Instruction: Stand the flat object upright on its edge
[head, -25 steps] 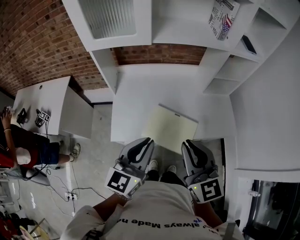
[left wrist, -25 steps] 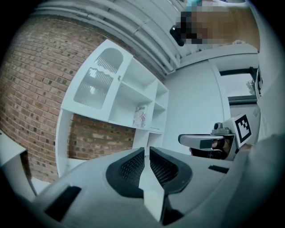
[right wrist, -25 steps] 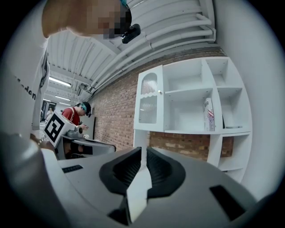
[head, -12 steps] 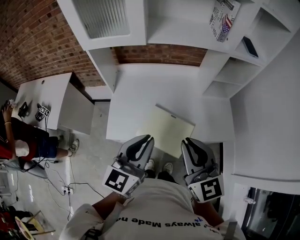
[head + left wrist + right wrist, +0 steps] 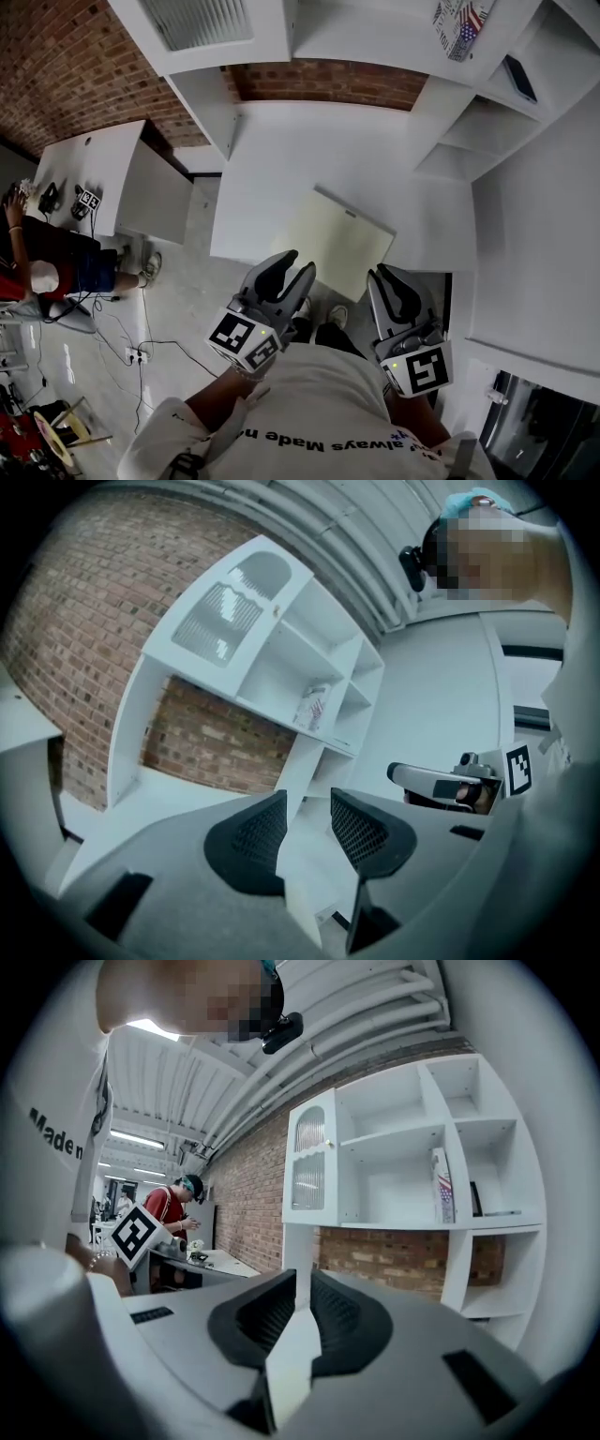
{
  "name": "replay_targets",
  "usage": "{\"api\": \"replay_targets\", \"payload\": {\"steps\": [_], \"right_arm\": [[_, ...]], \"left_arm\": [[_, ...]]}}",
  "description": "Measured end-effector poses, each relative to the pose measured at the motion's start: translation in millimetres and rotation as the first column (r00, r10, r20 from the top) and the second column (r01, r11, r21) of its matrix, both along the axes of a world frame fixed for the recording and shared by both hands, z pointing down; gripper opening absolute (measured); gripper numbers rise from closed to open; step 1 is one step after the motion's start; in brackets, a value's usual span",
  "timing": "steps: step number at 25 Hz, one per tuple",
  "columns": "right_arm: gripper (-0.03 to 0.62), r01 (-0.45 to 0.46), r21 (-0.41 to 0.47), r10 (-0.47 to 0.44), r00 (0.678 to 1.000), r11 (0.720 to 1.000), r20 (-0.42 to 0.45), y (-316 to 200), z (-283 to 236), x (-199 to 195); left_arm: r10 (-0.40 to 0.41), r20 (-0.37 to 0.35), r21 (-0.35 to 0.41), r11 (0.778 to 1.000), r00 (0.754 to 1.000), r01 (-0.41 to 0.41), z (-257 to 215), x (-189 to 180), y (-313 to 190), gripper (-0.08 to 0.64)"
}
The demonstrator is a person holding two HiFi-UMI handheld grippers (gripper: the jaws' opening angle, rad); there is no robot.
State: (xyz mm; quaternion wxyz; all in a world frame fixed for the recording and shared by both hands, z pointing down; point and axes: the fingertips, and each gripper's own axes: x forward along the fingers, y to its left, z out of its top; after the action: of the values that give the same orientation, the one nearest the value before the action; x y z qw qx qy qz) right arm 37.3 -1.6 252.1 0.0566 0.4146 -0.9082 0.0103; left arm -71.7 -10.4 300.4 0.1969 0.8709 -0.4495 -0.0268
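Note:
A pale yellow flat board (image 5: pixel 337 234) lies flat on the white desk (image 5: pixel 281 159), and its near edge overhangs the desk's front. My left gripper (image 5: pixel 294 266) is at the board's near left corner. Its jaws have just been opening and stand apart with only desk showing between them in the left gripper view (image 5: pixel 307 819). My right gripper (image 5: pixel 382 276) is shut, with its tips at the board's near right corner. Whether it touches the board I cannot tell. A pale sliver shows low between its shut jaws in the right gripper view (image 5: pixel 298 1309).
A white shelf unit (image 5: pixel 487 131) stands behind and to the right of the desk, with a printed book (image 5: pixel 464 23) and a dark flat item (image 5: pixel 520 80) on it. The back wall is brick. A person (image 5: pixel 42 272) sits at a second desk (image 5: pixel 94 178) at the far left.
The left gripper's jaws were together before and now stand apart, and the gripper has rolled a little. Both grippers have edged towards the board's near edge.

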Motion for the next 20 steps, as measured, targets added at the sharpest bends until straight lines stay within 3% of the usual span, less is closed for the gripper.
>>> {"api": "replay_targets", "payload": {"steps": [4,7,16,20], "right_arm": [[0.04,0.014,0.007,-0.014,1.0,1.0,0.006,-5,8,-3],[0.04,0.025,-0.01,-0.025,1.0,1.0,-0.002,-8,22,-4],[0.085,0.057,-0.061,-0.062,0.994,0.997,-0.094,-7,84,-16],[0.111,0.065,-0.134,-0.09,0.978,0.989,-0.188,3,133,-24]], "left_arm": [[-0.028,-0.059,-0.115,0.993,0.998,0.022,41,-7,-1,0.155],[-0.065,-0.106,-0.215,0.976,0.992,0.041,81,-14,-4,0.177],[-0.157,-0.202,-0.45,0.891,0.967,0.051,199,-29,-5,0.244],[-0.19,-0.234,-0.524,0.851,0.954,0.041,250,-33,-2,0.264]]}}
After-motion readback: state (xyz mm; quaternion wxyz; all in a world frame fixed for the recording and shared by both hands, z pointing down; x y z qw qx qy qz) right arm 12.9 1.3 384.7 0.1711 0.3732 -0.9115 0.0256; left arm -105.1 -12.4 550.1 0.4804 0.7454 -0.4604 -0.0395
